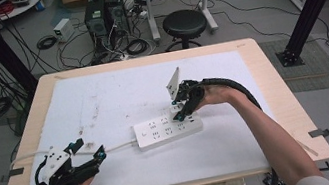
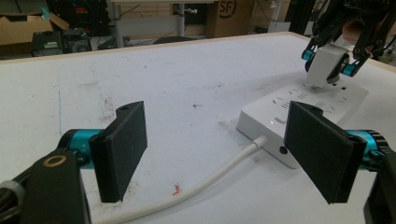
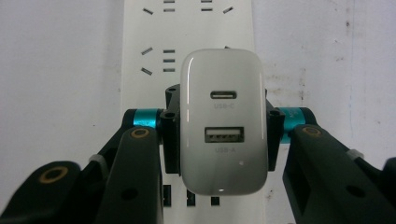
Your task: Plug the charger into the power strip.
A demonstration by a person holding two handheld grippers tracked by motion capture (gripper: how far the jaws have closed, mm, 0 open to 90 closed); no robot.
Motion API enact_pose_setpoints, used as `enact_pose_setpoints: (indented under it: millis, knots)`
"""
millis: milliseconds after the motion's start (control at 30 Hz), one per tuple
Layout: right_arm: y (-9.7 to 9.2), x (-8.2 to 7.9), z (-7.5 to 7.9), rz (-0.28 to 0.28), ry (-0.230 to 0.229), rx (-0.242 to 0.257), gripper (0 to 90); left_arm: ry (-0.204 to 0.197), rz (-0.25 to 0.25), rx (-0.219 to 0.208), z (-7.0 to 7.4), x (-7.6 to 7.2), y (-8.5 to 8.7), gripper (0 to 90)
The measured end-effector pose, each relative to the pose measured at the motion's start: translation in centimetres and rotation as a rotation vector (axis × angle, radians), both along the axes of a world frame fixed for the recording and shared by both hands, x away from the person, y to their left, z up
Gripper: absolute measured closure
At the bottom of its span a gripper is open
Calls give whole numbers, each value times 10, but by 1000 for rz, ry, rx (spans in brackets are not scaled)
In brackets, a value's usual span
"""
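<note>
With my right gripper (image 3: pixel 223 140) clamped on the charger (image 3: pixel 224 121) over the strip's (image 1: pixel 169 130) far end, I'd keep it square, prongs probably just above the slots, and press straight down.

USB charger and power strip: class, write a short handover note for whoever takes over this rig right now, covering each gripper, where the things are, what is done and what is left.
Right gripper: jaws shut on the white two-port USB wall charger, held directly above the white multi-socket power strip.
Left gripper: jaws open, holding nothing, resting near the strip's white cable at the near left of the white table mat.
Done: charger gripped and brought over a socket near the strip's right end.
Left: whether the pins are seated cannot be told; press it home if needed, then release.
</note>
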State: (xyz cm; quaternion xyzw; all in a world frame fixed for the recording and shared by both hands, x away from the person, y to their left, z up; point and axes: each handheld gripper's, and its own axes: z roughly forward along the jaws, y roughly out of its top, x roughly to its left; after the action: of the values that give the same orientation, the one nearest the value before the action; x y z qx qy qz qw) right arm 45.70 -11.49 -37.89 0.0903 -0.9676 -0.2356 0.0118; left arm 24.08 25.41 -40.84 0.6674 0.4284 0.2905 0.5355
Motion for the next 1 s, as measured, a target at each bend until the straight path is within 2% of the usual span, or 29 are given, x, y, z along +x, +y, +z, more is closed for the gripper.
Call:
enact_pose_setpoints:
  millis: [300, 467, 733, 900, 967, 1000]
  knots:
    - [0, -1, 0, 5, -14, 1, 632, 3, 0, 5, 0, -1, -1, 214]
    - [0, 0, -1, 4, -6, 4, 633, 2, 4, 3, 0, -4, 1, 215]
    - [-1, -5, -1, 5, -35, 11, 633, 2, 5, 3, 1, -5, 1, 217]
    - [-3, -4, -2, -1, -23, 22, 633, -2, 5, 4, 2, -6, -1, 216]
    - [-3, -8, -2, 2, -56, 31, 633, 0, 5, 4, 1, -6, -1, 217]
    - [-3, -8, -2, 2, -56, 31, 633, 0, 5, 4, 1, -6, -1, 217]
